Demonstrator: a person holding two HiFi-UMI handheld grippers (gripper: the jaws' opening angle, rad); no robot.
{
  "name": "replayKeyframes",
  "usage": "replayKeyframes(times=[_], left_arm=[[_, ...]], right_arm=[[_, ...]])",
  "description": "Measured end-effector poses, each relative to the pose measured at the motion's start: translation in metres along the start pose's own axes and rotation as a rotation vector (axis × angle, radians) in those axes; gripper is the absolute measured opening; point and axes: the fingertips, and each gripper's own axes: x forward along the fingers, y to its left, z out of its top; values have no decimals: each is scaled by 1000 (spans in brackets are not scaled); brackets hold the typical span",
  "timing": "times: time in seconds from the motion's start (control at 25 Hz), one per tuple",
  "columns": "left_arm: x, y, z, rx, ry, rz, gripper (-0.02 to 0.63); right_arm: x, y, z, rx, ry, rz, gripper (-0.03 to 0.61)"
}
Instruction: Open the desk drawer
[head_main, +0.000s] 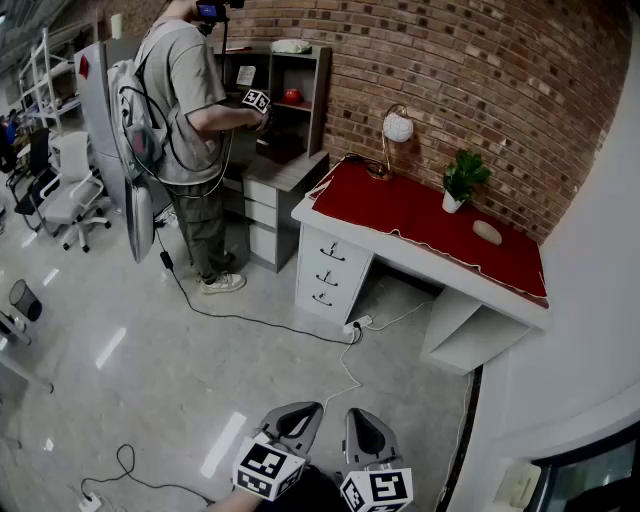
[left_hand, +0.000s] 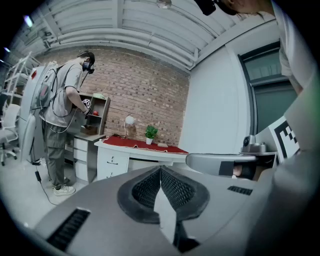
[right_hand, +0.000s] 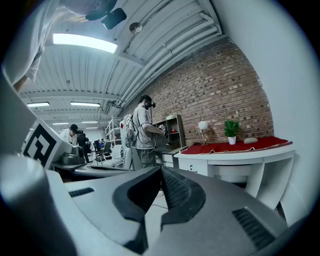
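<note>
Approach stage. Left gripper (head_main: 303, 412) and right gripper (head_main: 358, 415), bottom of frame, are both closed and empty. The drawers (head_main: 325, 268) sit mid-frame under the bench (head_main: 440, 270), well apart from them. Next, I judge: step closer and spread one gripper for a handle.

Head view high and far, both gripper views low, all toward one white desk (head_main: 322, 268)
</note>
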Motion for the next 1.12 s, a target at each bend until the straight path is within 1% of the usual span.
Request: replayKeyframes(times=[0.16, 0.32, 0.6, 0.88, 1.12], left_arm=[[0, -1, -2, -19, 18, 20, 11], [2, -5, -4, -24, 22, 29, 11], [8, -10, -8, -31, 7, 55, 11], [11, -15, -21, -45, 14, 81, 11], [16, -24, -23, -40, 7, 85, 11]], right_arm=[[-3, -5, 2, -2, 0, -8, 18], [-6, -8, 1, 1, 2, 5, 18], [-11, -19, 4, 18, -44, 32, 19], [-16, -28, -6, 21, -21, 45, 20], [-21, -36, -10, 28, -14, 56, 20]])
